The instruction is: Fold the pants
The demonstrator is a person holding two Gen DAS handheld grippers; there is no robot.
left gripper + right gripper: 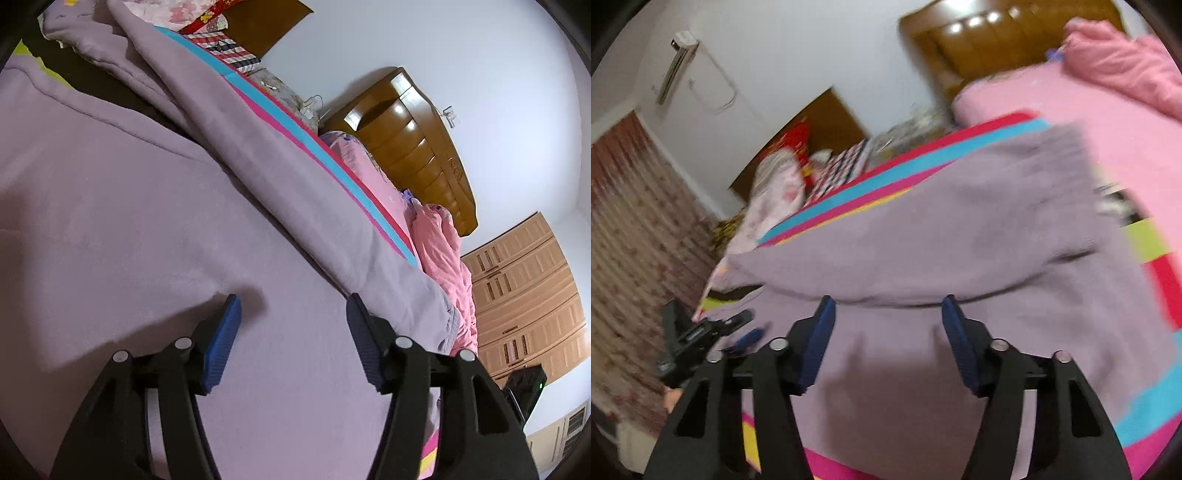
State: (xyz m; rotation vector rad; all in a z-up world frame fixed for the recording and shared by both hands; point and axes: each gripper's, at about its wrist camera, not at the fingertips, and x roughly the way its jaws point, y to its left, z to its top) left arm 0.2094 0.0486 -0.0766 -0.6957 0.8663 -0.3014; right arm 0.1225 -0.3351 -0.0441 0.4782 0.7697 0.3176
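Lying spread on the striped blanket [908, 173] on the bed, the pants [923, 236] are a soft, matte lilac-grey fabric, fleece-like in texture. In the right wrist view one layer lies folded over another: the upper layer's rounded fold edge runs across the frame just beyond the fingertips, with a shadow line beneath it. The far end of the upper layer reaches toward the pink sheet [1108, 140]. This view is motion-blurred, so seams cannot be made out.

In the left wrist view the pants [147, 221] fill most of the frame. A stitched seam crosses the upper left part, and a long raised fold runs diagonally beside the blue and magenta blanket stripes [325, 166]. A hem or waistband end shows at lower right, next to the crumpled pink quilt [443, 243].

Left gripper [293, 306]: jaws spread wide, nothing between the blue pads; it sits low over the flat lilac cloth, the pads' shadow falling on it. Contact with the cloth cannot be confirmed.

Right gripper [888, 304]: jaws likewise released and apart, nothing held, tips near the fold edge. The left gripper shows blurred at the left edge of this view.

Background: wooden headboard [417, 147], wardrobe [528, 295], wall air conditioner [677, 66], patterned curtain [631, 229].
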